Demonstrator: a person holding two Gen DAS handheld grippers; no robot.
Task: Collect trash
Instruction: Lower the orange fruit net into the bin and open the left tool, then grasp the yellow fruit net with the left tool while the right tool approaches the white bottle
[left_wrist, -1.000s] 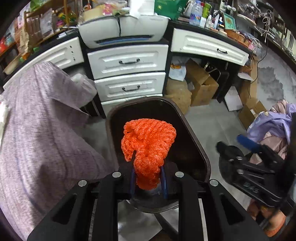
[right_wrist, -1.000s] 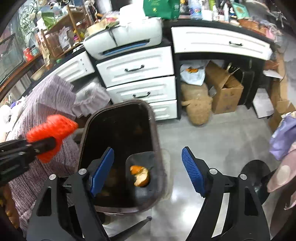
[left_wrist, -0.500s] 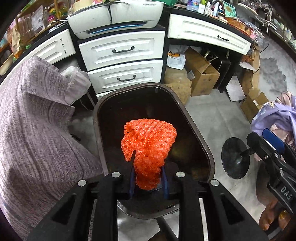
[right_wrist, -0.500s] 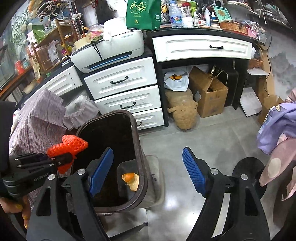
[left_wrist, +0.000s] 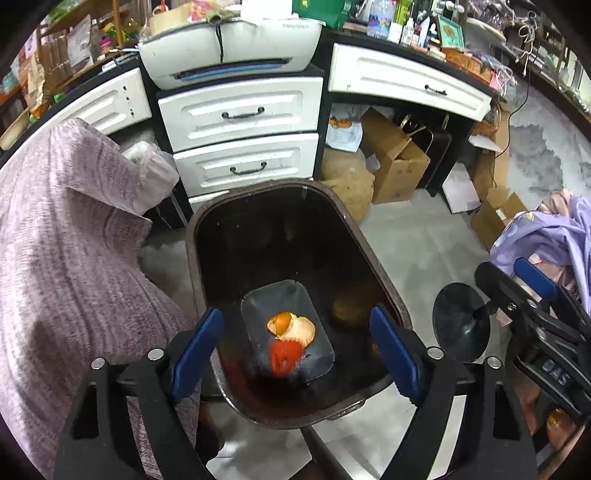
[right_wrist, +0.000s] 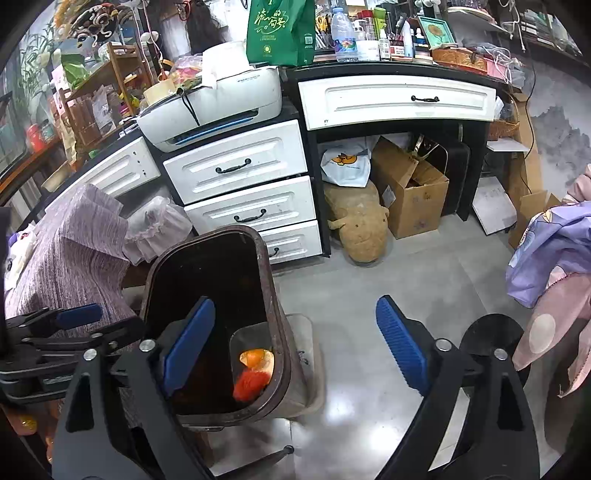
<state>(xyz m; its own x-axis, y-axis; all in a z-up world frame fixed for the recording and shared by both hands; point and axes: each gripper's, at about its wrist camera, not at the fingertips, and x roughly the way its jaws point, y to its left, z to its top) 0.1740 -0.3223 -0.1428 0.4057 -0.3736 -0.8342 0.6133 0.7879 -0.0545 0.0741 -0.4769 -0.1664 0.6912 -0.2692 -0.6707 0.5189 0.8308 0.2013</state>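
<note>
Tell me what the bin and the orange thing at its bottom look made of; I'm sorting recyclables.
Bin: dark brown see-through plastic, glossy; the floor shows through its wall. Orange thing: probably foam fruit netting, matte, but it's too blurred to be sure.

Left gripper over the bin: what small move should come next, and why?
Probably lift the left gripper away from the bin. Its jaws are opening with nothing between them, and the orange mesh lies at the bottom beside the peel.

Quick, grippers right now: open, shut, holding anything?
Left gripper: jaws opening, nothing between them; red net lies in the bin.
Right gripper: jaws opening, empty.
</note>
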